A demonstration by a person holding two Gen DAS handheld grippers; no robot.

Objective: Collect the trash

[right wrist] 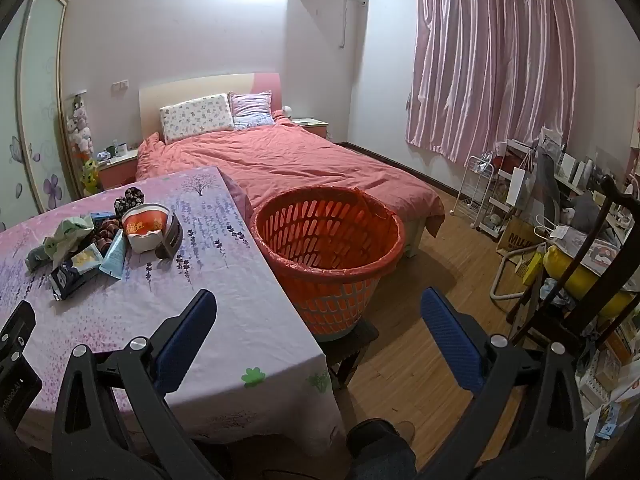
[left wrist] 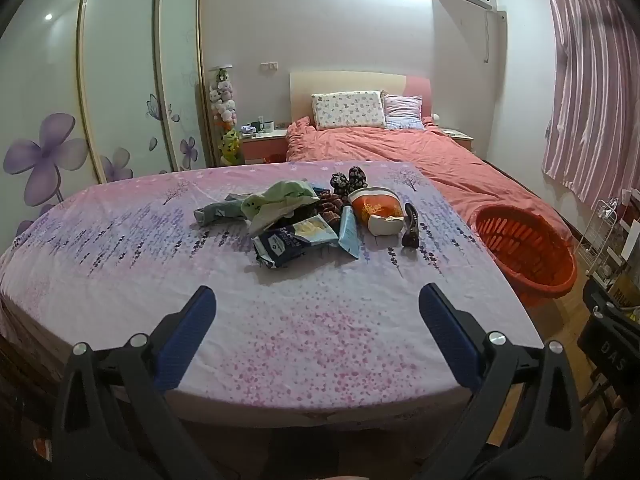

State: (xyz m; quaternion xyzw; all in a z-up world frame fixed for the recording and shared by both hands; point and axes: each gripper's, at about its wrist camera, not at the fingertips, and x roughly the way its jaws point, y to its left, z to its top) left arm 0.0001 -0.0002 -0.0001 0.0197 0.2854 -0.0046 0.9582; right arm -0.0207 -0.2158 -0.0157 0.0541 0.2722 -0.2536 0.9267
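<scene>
A pile of trash lies mid-table on the pink flowered cloth [left wrist: 320, 340]: a crumpled green bag [left wrist: 280, 196], a dark blue snack bag [left wrist: 294, 240], a light blue packet [left wrist: 348, 232], an orange and white paper bowl [left wrist: 376, 208] and a dark curved item [left wrist: 411, 226]. My left gripper [left wrist: 318, 292] hovers open above the near part of the table, well short of the pile. My right gripper [right wrist: 318, 295] is open and empty over the table's right corner, facing the orange laundry-style basket [right wrist: 332, 270]. From that side the paper bowl [right wrist: 146, 224] and snack bag [right wrist: 76, 268] show at the far left.
The basket [left wrist: 516, 236] stands on a dark stool [right wrist: 352, 340] against the table's right edge. Behind it is a bed with a red cover [right wrist: 304, 160]. A dark wooden chair [right wrist: 592, 264], wire shelves [right wrist: 476, 196] and clutter fill the right side. Wood floor shows between.
</scene>
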